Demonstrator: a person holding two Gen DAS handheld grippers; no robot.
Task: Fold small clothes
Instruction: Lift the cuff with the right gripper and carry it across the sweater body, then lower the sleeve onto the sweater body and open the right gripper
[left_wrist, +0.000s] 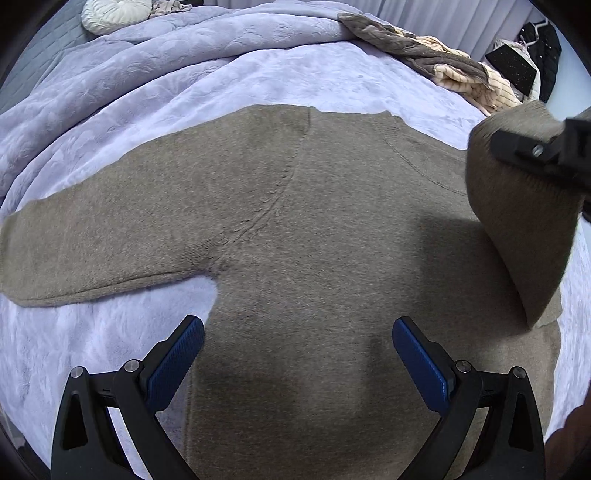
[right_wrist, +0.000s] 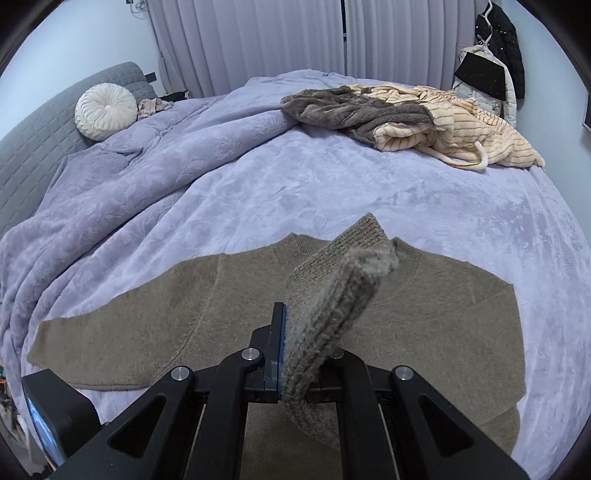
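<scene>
Sweater, taupe-brown fuzzy knit w/ long sleeves (left_wrist: 295, 229), lies flat on lavender plush bedspread (left_wrist: 332, 81), one sleeve stretched out to the side. Right gripper (right_wrist: 286, 354) clenched on ribbed cuff (right_wrist: 332, 314) of other sleeve, lifted over the body. Left gripper (left_wrist: 297, 354) released, jaws wide, hovering over lower torso, nothing between. Fabric looks soft, limp, thick-ish & light; prob. drapes and sags, fuzzy surface shouldn't slip. Best holds: cuffs, hem corners, shoulder seams; pinch through full thickness so it doesn't stretch.
</scene>
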